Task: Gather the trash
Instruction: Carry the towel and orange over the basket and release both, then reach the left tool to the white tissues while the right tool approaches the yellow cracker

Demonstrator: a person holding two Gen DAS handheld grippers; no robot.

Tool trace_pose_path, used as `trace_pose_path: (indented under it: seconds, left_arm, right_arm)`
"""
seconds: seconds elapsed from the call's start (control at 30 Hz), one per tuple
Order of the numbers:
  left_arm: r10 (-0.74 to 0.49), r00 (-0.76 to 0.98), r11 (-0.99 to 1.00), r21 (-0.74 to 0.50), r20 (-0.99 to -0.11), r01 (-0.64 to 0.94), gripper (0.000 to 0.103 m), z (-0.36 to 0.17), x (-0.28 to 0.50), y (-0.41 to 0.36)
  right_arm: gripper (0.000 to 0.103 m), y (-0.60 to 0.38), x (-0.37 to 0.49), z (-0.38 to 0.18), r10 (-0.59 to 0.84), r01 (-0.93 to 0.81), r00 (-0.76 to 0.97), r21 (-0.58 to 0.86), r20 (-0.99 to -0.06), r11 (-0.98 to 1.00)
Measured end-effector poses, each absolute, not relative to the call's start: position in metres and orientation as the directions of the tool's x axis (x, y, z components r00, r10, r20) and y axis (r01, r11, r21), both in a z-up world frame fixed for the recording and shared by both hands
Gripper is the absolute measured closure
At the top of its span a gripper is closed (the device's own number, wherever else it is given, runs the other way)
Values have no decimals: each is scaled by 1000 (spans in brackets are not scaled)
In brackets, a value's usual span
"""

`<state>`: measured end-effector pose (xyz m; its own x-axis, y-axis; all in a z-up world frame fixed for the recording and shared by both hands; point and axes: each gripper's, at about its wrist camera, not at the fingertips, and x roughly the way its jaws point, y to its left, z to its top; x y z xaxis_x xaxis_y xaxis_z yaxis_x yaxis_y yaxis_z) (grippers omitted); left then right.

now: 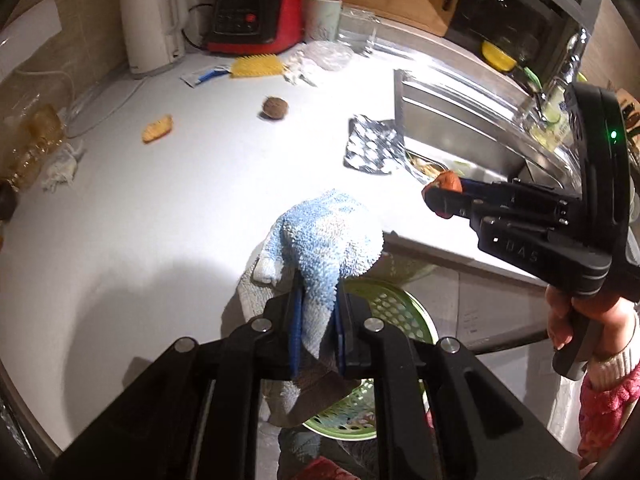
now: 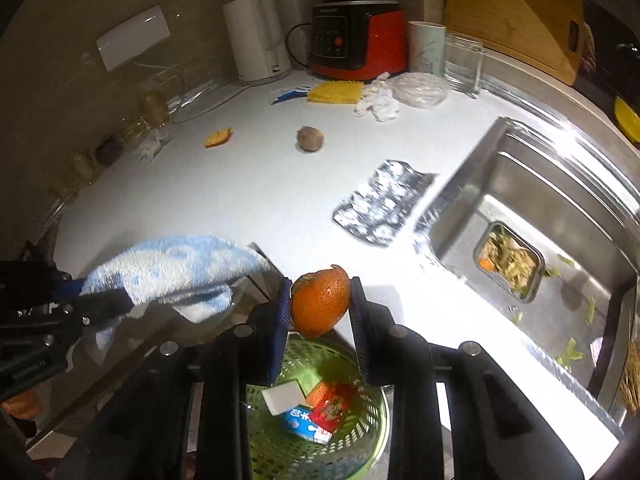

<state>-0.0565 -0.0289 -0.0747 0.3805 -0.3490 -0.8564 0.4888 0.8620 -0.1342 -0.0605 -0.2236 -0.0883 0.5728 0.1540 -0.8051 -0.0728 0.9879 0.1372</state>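
My right gripper (image 2: 320, 306) is shut on an orange peel chunk (image 2: 320, 304), held over the green mesh basket (image 2: 360, 440) below the counter's edge. The basket holds a white box plus blue and red wrappers. In the left wrist view that gripper (image 1: 440, 196) reaches in from the right with the orange piece (image 1: 450, 180). A blue-and-white cloth (image 1: 332, 232) is pinched in my left gripper (image 1: 318, 300), which is shut on it near the counter edge, above the basket (image 1: 396, 312). On the white counter lie a foil blister pack (image 2: 380, 208), a brown kiwi (image 2: 310, 139) and a small peel scrap (image 2: 218, 137).
At the back stand a white kettle (image 2: 256, 40), a red blender base (image 2: 360, 44), a cup, a glass, a yellow brush (image 2: 336, 92), crumpled tissue (image 2: 378, 100) and plastic wrap. The steel sink (image 2: 560, 200) on the right holds a strainer of food scraps (image 2: 508, 260). Jars line the left wall.
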Motion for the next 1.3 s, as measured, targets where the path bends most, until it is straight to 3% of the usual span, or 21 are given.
trace_pose_path:
  seconds: [0.13,0.17,0.2,0.23,0.27,0.43,0.9,1.07,1.13,1.3]
  left_arm:
    - [-314,343,867,-121,-885,484,89,-102,-87,-50]
    - [-294,331,873,-110,-897,476,76,-112,-91,-53]
    - [-265,313,878,-94,-912,470,50,-124,-98,-54]
    - [-224,303,885,-63,-926,461,39,-138,-109,-56]
    - [-196,306,889,-37,-932,456,35,-147,-115,-59]
    - [-171,291,897,-26,-941,441,35,-160,-143,-64]
    - [-151,430,963,-34,-890,267,21,-101,-154,-34]
    - [-124,446,975,-25,-886,223,21,-92,-155,-24]
    - [-118,450,977,-23,-885,210,21,-89,-156,-22]
    - [-111,461,981,-21,-880,195,21,-83,-161,-19]
  right_arm:
    - [74,-248,-98,-89,147,-51,574,144,-806,988]
    - [74,-251,-105,-89,149,-53,573,144,-806,988]
    - [74,-254,-110,-90,151,-57,573,144,-806,988]
    - [74,-255,-115,-90,153,-61,571,145,-806,988]
    - [74,-256,-119,-91,157,-65,570,146,-806,987]
    - [74,-258,-136,-95,186,-100,561,157,-807,982]
    - [74,-236,-159,-117,294,-215,490,213,-821,953]
    - [72,-216,-157,-143,318,-254,426,225,-847,941]
    - [61,-210,-155,-153,315,-259,392,225,-864,939]
    - [48,-215,-154,-151,306,-231,401,228,-864,946]
